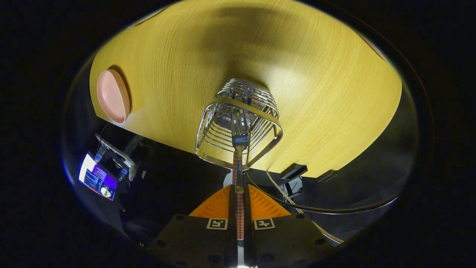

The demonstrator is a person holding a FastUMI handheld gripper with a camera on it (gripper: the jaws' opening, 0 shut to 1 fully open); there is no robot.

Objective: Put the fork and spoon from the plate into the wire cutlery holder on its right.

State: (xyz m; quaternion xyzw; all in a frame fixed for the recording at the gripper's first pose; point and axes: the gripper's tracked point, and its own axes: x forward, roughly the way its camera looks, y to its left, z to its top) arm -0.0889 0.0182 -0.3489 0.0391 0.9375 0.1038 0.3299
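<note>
1. Your claw [238, 203] is closed tight on the red-and-white checked handle of a metal fork [238, 163]; both fingers press on the handle, one on each side.
2. The handle runs straight ahead out of the fingers, and the fork's head with its tines sits over the open mouth of the wire cutlery holder [240, 124], just inside the rim. Whether the tines touch the wires cannot be told.
3. The wire cutlery holder, a silver basket with a flat band round its top, stands on the yellow wood-grain counter [334, 96] close to its near edge, just ahead of the fingers.
4. A black cable [327, 210] curves below the counter edge to the right of the fingers; a lit screen [97, 178] sits low on the left.
5. A round pink plate [111, 96] rests on the counter well apart from the holder, to its left and near the counter's edge.
</note>
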